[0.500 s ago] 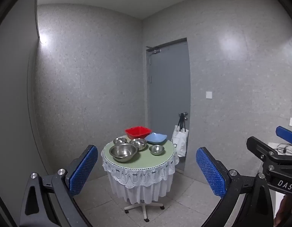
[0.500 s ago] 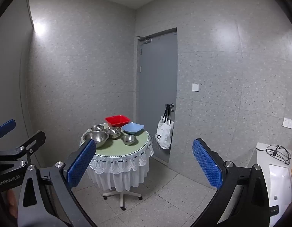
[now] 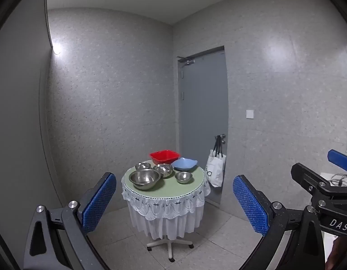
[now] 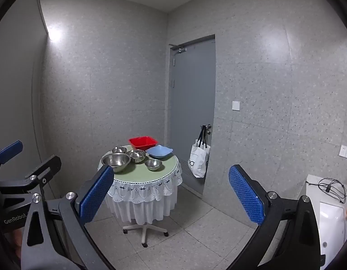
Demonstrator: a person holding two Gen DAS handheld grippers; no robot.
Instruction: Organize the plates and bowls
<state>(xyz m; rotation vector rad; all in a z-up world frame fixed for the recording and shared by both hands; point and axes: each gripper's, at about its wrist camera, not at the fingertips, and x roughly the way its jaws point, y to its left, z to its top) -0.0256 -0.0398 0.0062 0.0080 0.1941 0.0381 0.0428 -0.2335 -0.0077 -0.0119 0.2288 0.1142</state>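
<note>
Step in hand: approach, judged from the distance; both tools are well apart from the table and nothing is gripped.
Left gripper: blue-padded fingers spread wide, nothing between them; the table shows in the gap at centre frame.
Right gripper: equally wide open and empty; its left pad overlaps the table's near edge in the picture only, with no contact.
Round table: lower centre of the left wrist view, green top with a white lace skirt, on a wheeled pedestal.
Large steel bowl: nearest, at the left front of the tabletop.
Smaller steel bowls: one in the middle, one to the right front, one behind the large bowl, partly hidden.
Red square basin: at the back of the tabletop.
Blue dish: right of the basin, just beside it.
Doing it well: close in level and slowly, and avoid nudging the table, since the wheels would likely let it roll; probably nest small bowls into large, taking each by its rim.
Off-task: white tote bag hangs on the door handle, right of the table.
</note>
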